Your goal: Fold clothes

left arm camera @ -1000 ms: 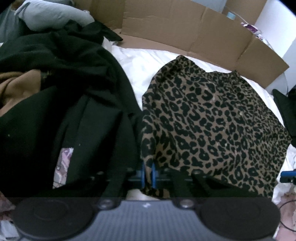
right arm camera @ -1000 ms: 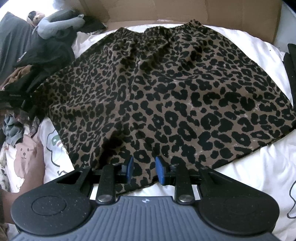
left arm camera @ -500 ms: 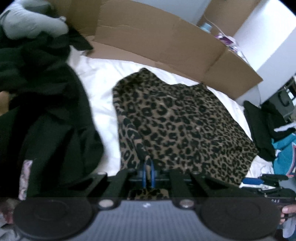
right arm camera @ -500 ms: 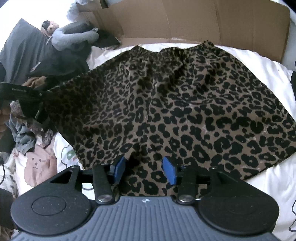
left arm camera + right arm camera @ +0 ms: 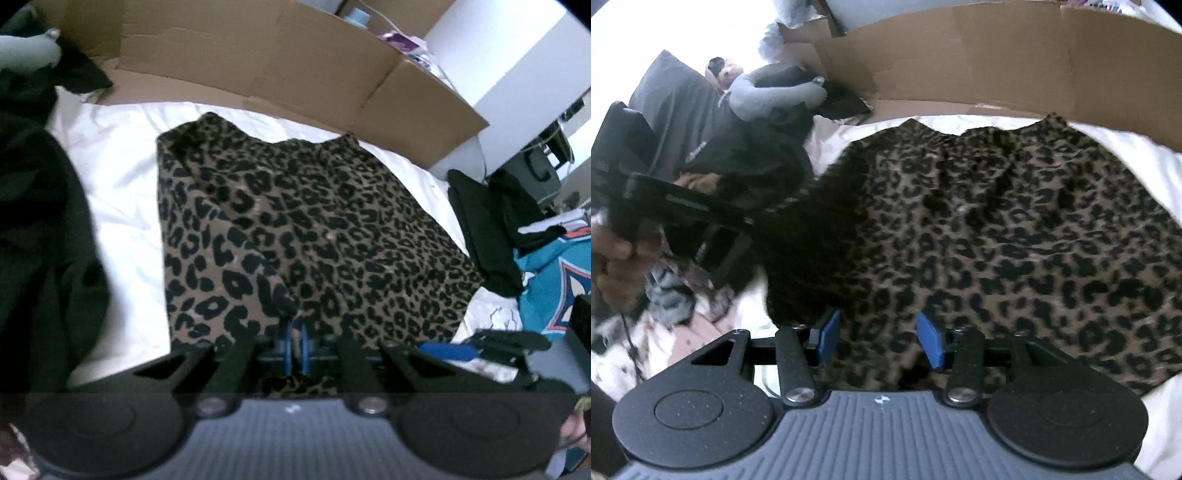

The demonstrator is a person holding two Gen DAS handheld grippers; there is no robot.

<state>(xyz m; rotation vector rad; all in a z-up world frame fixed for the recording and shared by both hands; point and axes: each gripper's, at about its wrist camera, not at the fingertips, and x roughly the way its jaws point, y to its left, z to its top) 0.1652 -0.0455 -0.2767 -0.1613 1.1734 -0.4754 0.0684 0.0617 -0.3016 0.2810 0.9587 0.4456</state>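
Note:
A leopard-print skirt (image 5: pixel 314 229) lies spread on the white bed sheet (image 5: pixel 118 184), with its waistband toward the cardboard. My left gripper (image 5: pixel 294 341) is shut on the skirt's near left hem corner and holds it lifted. In the right wrist view that raised corner hangs dark and bunched from the left gripper (image 5: pixel 750 225), which a hand holds. My right gripper (image 5: pixel 880 339) stands open over the near hem of the skirt (image 5: pixel 1015 240), its blue pads (image 5: pixel 931 345) wide apart with fabric lying below them.
A flattened cardboard wall (image 5: pixel 295 74) borders the far side of the bed. A pile of black clothes (image 5: pixel 37 221) lies on the left, with a grey plush toy (image 5: pixel 768 96) behind it. Black garments (image 5: pixel 480 229) and a teal garment (image 5: pixel 546 280) sit at the right.
My left gripper has lifted the hem corner and carried it away from the black pile, over the skirt. My right gripper's pads have spread wide apart.

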